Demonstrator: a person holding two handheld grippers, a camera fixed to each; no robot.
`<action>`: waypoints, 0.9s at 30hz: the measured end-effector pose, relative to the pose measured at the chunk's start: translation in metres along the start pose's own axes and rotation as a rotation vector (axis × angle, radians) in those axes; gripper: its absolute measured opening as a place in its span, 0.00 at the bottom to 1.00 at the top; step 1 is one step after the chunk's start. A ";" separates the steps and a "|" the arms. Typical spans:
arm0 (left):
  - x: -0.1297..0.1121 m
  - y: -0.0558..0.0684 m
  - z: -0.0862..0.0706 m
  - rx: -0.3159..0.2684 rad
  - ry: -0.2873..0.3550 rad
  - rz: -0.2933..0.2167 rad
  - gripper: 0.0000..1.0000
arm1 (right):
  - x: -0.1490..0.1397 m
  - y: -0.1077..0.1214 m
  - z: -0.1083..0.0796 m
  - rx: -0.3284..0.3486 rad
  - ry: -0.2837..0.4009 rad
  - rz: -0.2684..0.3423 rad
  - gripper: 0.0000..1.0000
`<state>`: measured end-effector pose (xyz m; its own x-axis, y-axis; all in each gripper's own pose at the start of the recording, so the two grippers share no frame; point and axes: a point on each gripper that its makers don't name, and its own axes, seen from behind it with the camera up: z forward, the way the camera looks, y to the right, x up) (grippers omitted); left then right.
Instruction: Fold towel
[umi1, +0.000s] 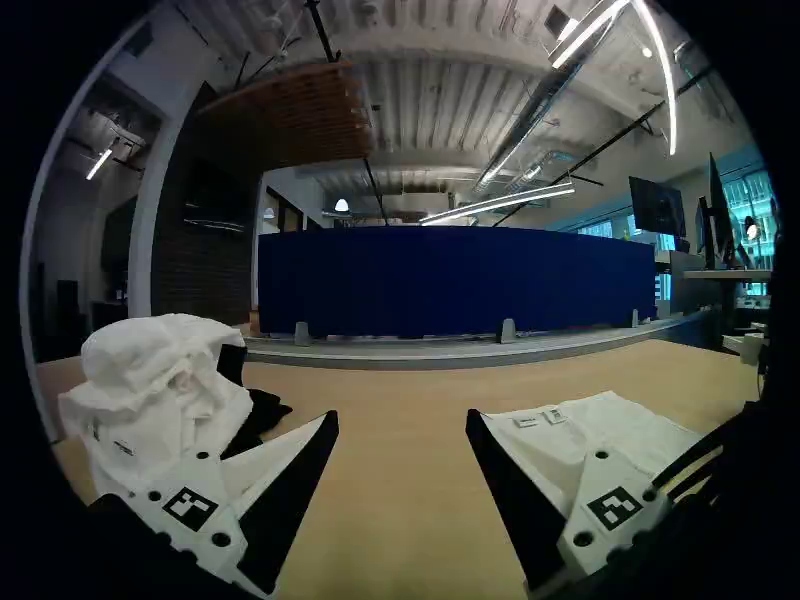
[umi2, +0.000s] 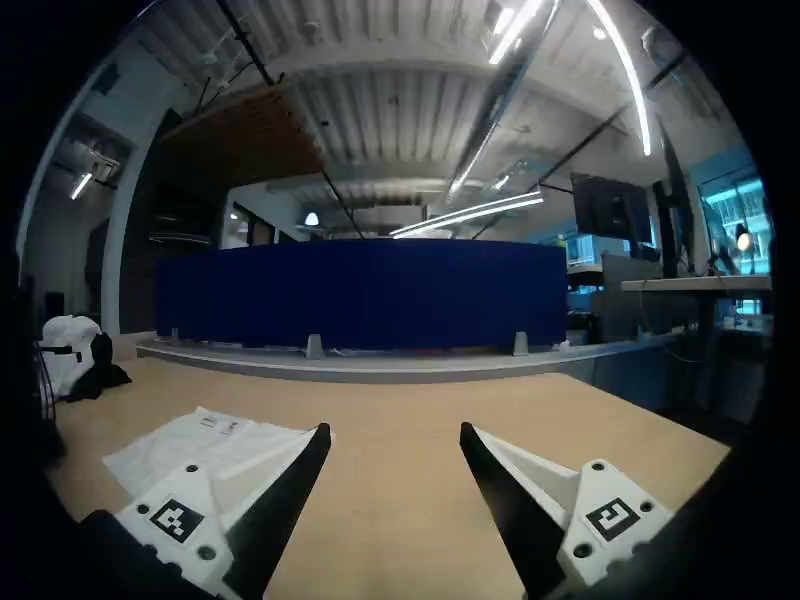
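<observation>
A flat folded white towel (umi1: 610, 425) with small tags lies on the wooden table (umi1: 400, 400), behind my left gripper's right finger. The same towel (umi2: 205, 442) lies behind my right gripper's left finger. A crumpled pile of white towels (umi1: 155, 395) sits at the left on something black. That pile (umi2: 68, 360) appears far off at the left edge in the right gripper view. My left gripper (umi1: 402, 428) is open and empty, low over the table. My right gripper (umi2: 395, 438) is open with nothing between its fingers.
A long blue partition (umi1: 450, 280) runs along the table's far edge, on a grey rail. Desks with monitors (umi1: 660, 205) stand at the right. Bare tabletop (umi2: 420, 410) stretches ahead of both grippers.
</observation>
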<state>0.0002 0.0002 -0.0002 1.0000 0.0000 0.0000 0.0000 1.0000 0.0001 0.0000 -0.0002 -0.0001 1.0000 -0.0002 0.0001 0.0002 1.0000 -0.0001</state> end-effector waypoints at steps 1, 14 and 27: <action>0.000 0.000 0.000 0.000 0.000 0.000 0.94 | 0.000 0.000 0.000 0.000 0.000 0.000 1.00; -0.001 0.001 -0.002 0.001 -0.001 0.001 0.95 | 0.000 -0.001 -0.002 0.001 -0.001 -0.001 1.00; 0.016 0.008 0.001 -0.018 -0.065 0.034 0.94 | 0.045 -0.011 -0.005 -0.012 -0.015 -0.029 1.00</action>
<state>0.0163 0.0082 0.0008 0.9973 0.0346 0.0648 -0.0335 0.9993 -0.0188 0.0446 -0.0114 -0.0048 0.9995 -0.0286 0.0156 0.0287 0.9995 -0.0117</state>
